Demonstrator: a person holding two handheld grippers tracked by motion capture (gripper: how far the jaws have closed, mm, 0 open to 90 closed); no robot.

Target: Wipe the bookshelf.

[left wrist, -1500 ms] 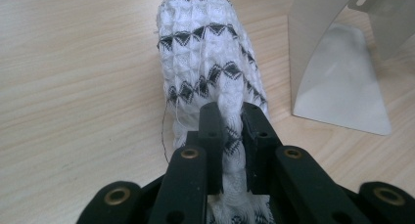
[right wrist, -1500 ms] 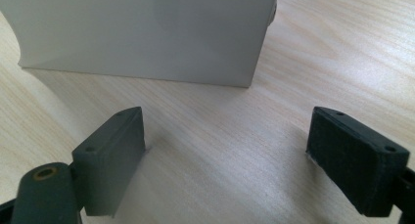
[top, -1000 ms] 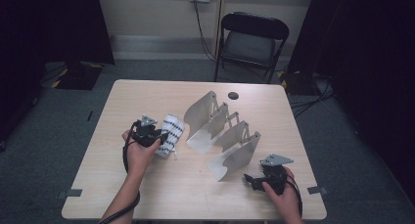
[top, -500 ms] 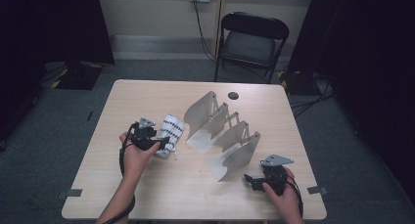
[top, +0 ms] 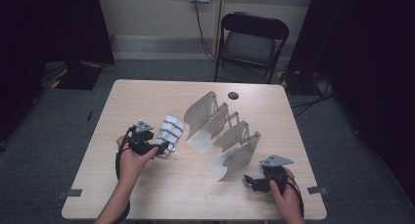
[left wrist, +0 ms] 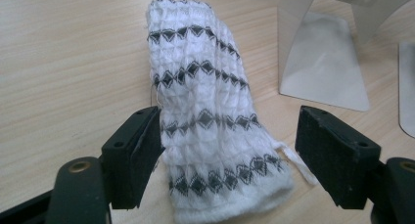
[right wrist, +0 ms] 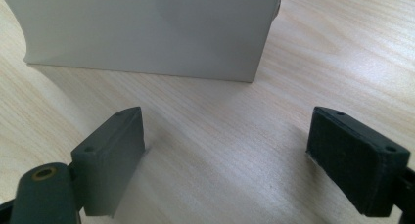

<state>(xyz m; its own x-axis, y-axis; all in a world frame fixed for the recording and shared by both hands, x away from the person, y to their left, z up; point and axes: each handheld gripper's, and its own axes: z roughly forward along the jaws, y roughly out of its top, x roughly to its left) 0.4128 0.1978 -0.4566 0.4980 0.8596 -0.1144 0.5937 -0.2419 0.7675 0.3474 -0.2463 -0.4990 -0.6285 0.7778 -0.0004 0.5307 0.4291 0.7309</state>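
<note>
A rolled white cloth [top: 172, 128] [left wrist: 208, 116] with black diamond bands lies on the wooden table [top: 147, 94], left of centre. My left gripper [top: 164, 147] [left wrist: 229, 155] sits at its near end with the roll between its jaws. The jaws have just been opening, and the right pad [left wrist: 333, 155] stands clear of the cloth. It is open. My right gripper [top: 250, 181] [right wrist: 230, 158] rests near the front right of the table, open and with only bare wood between its pads. It faces the nearest panel of a grey metal divider rack [top: 220, 131] [right wrist: 147, 28].
The rack's curved panels [left wrist: 323, 62] spread diagonally across the table's middle. A small black disc [top: 233, 95] lies near the far edge. A black folding chair [top: 254, 38] stands behind the table. The table's front edge is close to both hands.
The left gripper's jaws have widened around the cloth, letting go of it, and the hand has shifted slightly. The right hand has not moved.
</note>
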